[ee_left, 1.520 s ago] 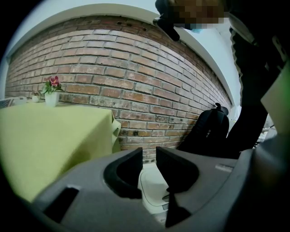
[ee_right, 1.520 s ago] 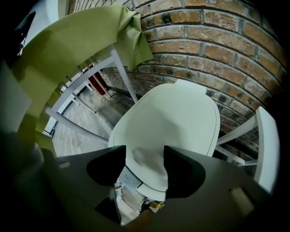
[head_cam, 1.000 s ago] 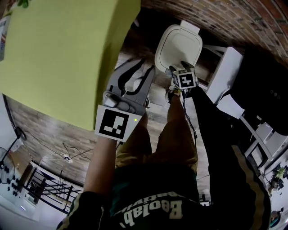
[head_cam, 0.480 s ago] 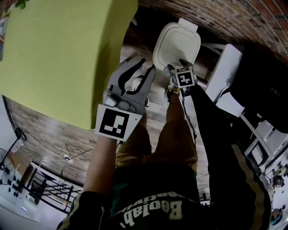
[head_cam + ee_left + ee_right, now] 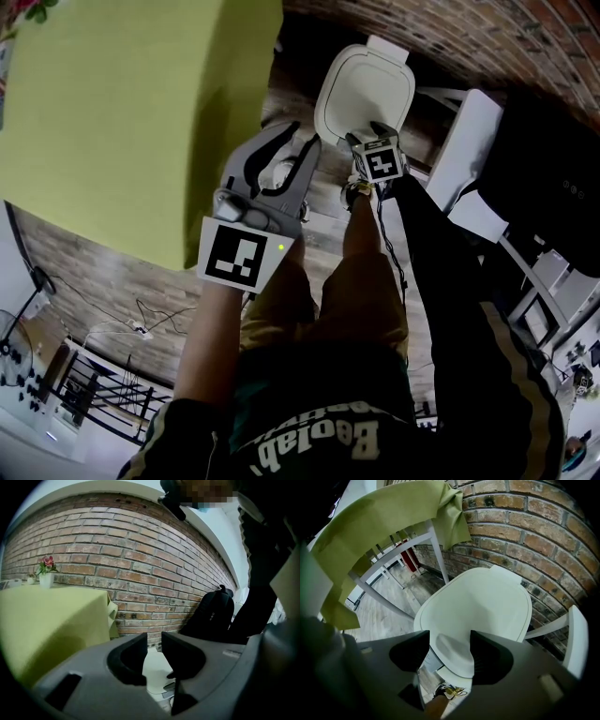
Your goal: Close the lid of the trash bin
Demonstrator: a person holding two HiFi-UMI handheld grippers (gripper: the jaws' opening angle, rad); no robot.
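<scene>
The white trash bin lid [image 5: 366, 89] lies flat on the bin by the brick wall, hinge at the far side. My right gripper [image 5: 367, 136] points steeply down at the lid's near edge. In the right gripper view its jaws [image 5: 449, 651] stand apart, with the lid [image 5: 483, 604] filling the view and its recessed front lip between them; I see no pad pressing on it. My left gripper [image 5: 298, 148] hangs open left of the bin with nothing in it. Through its jaws [image 5: 154, 656] a strip of the white bin [image 5: 157, 677] shows farther off.
A table under a yellow-green cloth [image 5: 122, 112] stands close on the left, its white legs [image 5: 433, 545] beside the bin. A white frame [image 5: 466, 150] stands right of the bin. A black backpack [image 5: 213, 613] leans on the brick wall [image 5: 140, 559]. A person's legs [image 5: 361, 281] are below.
The bin and my right gripper sit slightly further left and up in the head view; this looks like camera drift. Both grippers keep their places and openings.
</scene>
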